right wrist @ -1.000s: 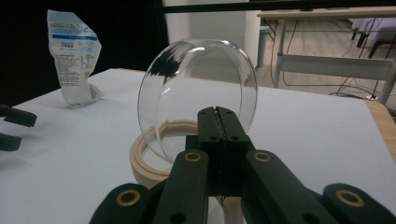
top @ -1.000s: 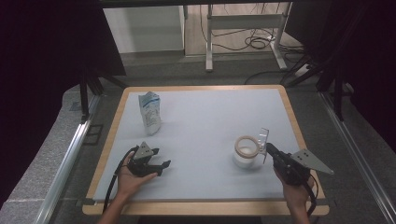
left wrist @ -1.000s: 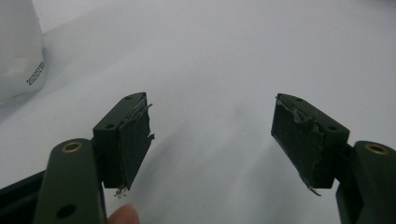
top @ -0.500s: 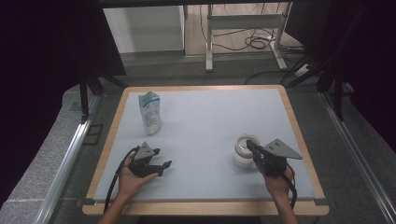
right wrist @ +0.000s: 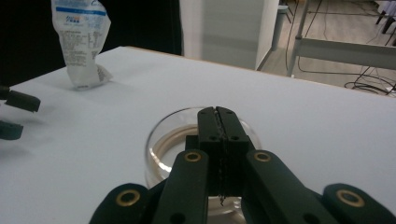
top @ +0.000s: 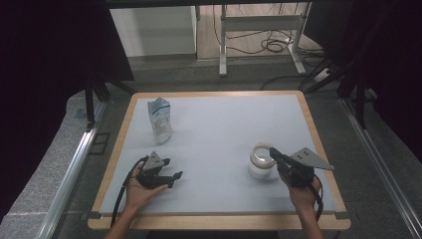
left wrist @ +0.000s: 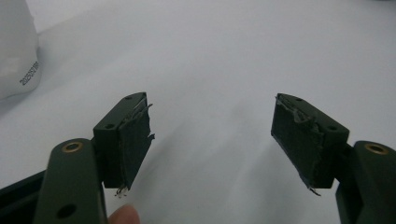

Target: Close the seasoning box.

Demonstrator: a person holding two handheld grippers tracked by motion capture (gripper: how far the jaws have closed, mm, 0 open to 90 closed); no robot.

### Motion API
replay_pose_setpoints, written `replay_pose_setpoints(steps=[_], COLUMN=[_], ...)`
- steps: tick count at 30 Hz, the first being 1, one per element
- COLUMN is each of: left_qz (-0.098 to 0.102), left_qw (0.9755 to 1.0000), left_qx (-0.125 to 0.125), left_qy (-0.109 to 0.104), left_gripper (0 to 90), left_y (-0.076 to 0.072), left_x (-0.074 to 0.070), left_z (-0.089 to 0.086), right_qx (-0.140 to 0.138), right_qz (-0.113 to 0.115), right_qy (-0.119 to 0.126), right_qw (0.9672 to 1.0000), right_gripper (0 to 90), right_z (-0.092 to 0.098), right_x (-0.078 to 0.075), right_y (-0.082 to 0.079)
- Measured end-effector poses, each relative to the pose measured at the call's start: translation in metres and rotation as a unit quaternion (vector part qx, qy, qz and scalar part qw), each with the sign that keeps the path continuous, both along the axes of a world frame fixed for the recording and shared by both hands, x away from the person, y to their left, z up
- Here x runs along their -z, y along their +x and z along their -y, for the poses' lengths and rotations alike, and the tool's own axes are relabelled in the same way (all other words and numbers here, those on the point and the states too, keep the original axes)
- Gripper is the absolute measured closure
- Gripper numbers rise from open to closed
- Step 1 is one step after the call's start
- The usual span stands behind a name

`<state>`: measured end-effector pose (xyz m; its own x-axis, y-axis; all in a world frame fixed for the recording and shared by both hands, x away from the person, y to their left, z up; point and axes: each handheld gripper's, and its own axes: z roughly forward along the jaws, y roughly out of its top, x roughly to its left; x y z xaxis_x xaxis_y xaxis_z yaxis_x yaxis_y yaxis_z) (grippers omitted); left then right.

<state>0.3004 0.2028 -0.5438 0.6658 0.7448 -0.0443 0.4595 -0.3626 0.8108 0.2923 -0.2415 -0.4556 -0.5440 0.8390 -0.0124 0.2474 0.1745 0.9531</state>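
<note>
— Sliding in from the counter's right edge, the right tool is now hanging over the near rim of the glass jar, its jaws clenched together on nothing.

— And where is the jar sitting?

— Upright on the counter, right of centre; the white pouch is standing well apart from the jar, toward the far left. The left tool is resting near the front left, jaws spread and empty.

— So how should the grasp be going?

— Probably by opening the jaws first, then straddling the jar's wall squarely, so it isn't tipping.
</note>
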Motion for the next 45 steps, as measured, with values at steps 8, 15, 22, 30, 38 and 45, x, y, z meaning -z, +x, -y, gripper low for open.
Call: replay_pose_setpoints(steps=[8, 15, 22, 30, 38, 45], left_qz=[-0.007, -0.010, -0.011, -0.013, -0.013, -0.012], left_qw=[0.9996, 0.9995, 0.9994, 0.9993, 0.9993, 0.9992], left_qx=[-0.010, -0.010, -0.014, -0.021, -0.022, -0.023], left_qy=[-0.026, -0.027, -0.028, -0.028, -0.029, -0.031], left_gripper=[27.6, 27.6, 27.5, 27.4, 27.4, 27.5], left_y=[0.001, 0.001, 0.001, 0.002, 0.001, 0.001], left_x=[0.001, 0.001, 0.002, 0.003, 0.002, 0.001], left_z=[-0.005, -0.005, -0.008, -0.011, -0.012, -0.013], right_qx=[0.011, 0.060, 0.086, 0.090, 0.089, 0.086], right_qz=[-0.001, 0.005, -0.035, -0.068, -0.071, -0.068], right_qy=[0.019, 0.016, -0.014, -0.045, -0.051, -0.048], right_qw=[0.9997, 0.9981, 0.9956, 0.9926, 0.9922, 0.9928], right_gripper=[72.7, 52.5, 42.2, 38.8, 38.0, 38.0], right_z=[0.031, 0.062, 0.088, 0.092, 0.091, 0.091], right_x=[0.002, 0.013, 0.037, 0.056, 0.058, 0.057], right_y=[0.003, 0.008, 0.020, 0.028, 0.028, 0.027])
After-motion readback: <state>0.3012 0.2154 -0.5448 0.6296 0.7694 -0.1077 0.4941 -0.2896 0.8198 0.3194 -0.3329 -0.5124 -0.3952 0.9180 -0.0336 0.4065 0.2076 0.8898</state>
